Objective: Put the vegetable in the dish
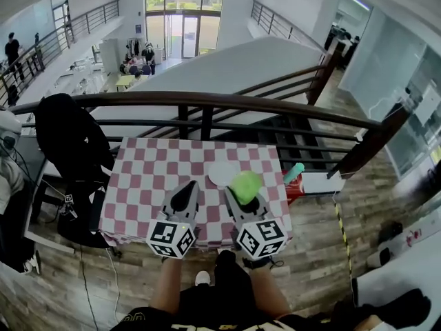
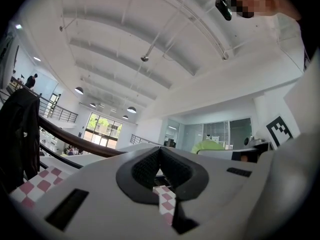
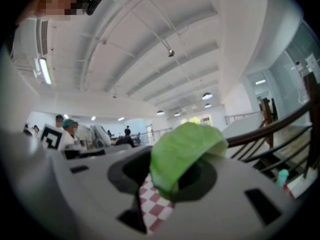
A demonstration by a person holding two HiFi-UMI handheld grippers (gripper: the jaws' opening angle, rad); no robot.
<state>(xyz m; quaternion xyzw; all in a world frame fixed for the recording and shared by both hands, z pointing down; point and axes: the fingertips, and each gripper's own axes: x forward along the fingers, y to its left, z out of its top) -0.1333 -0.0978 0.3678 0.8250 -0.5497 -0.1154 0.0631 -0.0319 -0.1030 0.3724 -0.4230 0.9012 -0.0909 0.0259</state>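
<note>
A light-green leafy vegetable (image 1: 245,185) (image 3: 185,151) sits clamped in my right gripper (image 1: 245,193) (image 3: 172,176), held up above the near right part of the checkered table (image 1: 148,178). Just beyond it on the cloth lies a white dish (image 1: 220,174), partly hidden by the vegetable. To the left, my left gripper (image 1: 183,198) (image 2: 160,171) is shut with nothing in it, raised over the table's near edge. From the left gripper view the vegetable (image 2: 207,145) shows as a green lump to the right.
A teal-capped bottle (image 1: 293,173) and a red item stand at the table's right edge. A dark wooden railing (image 1: 207,102) runs behind the table. A black jacket (image 1: 65,140) hangs on a chair at the left, where a person stands.
</note>
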